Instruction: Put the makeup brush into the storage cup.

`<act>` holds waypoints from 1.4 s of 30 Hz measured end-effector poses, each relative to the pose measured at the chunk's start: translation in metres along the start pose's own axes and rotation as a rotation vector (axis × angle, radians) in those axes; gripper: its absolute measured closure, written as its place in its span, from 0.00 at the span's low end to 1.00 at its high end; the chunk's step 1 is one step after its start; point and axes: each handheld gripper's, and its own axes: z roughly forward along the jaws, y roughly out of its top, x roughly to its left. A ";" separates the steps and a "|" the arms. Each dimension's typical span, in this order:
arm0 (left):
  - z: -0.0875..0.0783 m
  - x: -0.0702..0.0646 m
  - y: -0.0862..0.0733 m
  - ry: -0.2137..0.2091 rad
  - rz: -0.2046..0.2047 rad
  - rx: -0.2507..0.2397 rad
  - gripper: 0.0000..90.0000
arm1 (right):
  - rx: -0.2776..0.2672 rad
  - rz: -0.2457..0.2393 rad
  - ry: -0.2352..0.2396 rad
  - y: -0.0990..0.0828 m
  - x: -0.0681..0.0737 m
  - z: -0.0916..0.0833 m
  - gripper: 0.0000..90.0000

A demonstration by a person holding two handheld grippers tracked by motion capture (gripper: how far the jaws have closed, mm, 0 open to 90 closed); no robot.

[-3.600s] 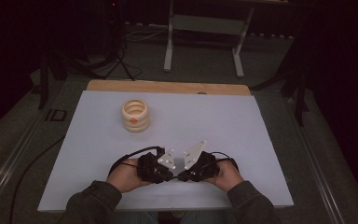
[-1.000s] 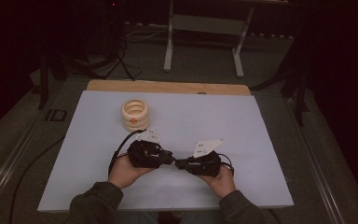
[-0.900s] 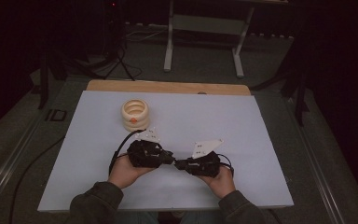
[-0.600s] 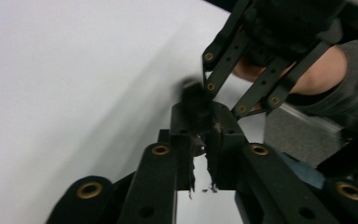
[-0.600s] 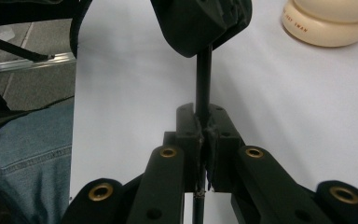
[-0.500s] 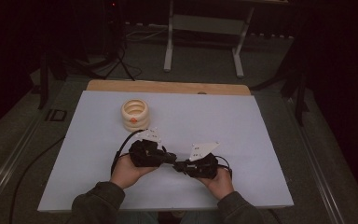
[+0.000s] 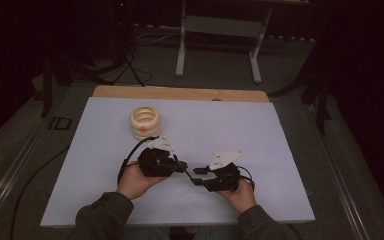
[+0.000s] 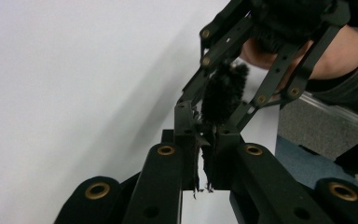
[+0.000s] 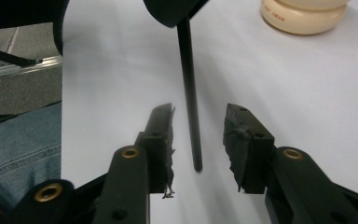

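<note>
The left hand-held gripper (image 8: 200, 163) is pinching a thin black rod (image 9: 189, 93), perhaps a brush. The right hand-held gripper (image 9: 198, 149) has just been opening, jaws spread around it above the counter (image 7: 280, 150); it should be backing off straight.

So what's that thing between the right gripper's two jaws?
A thin black rod, held by the left gripper, stands untouched between the right gripper's open jaws, in the right gripper view.
</note>
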 end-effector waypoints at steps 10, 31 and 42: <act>-0.005 0.006 0.000 0.031 -0.004 0.020 0.95 | -0.002 0.039 -0.036 -0.010 -0.006 -0.015 0.59; -0.017 0.021 -0.002 0.069 -0.033 0.027 0.95 | -0.007 0.107 -0.098 -0.030 -0.015 -0.042 0.48; -0.024 0.030 -0.002 0.087 -0.050 0.040 0.95 | -0.010 0.130 -0.127 -0.039 -0.018 -0.054 0.44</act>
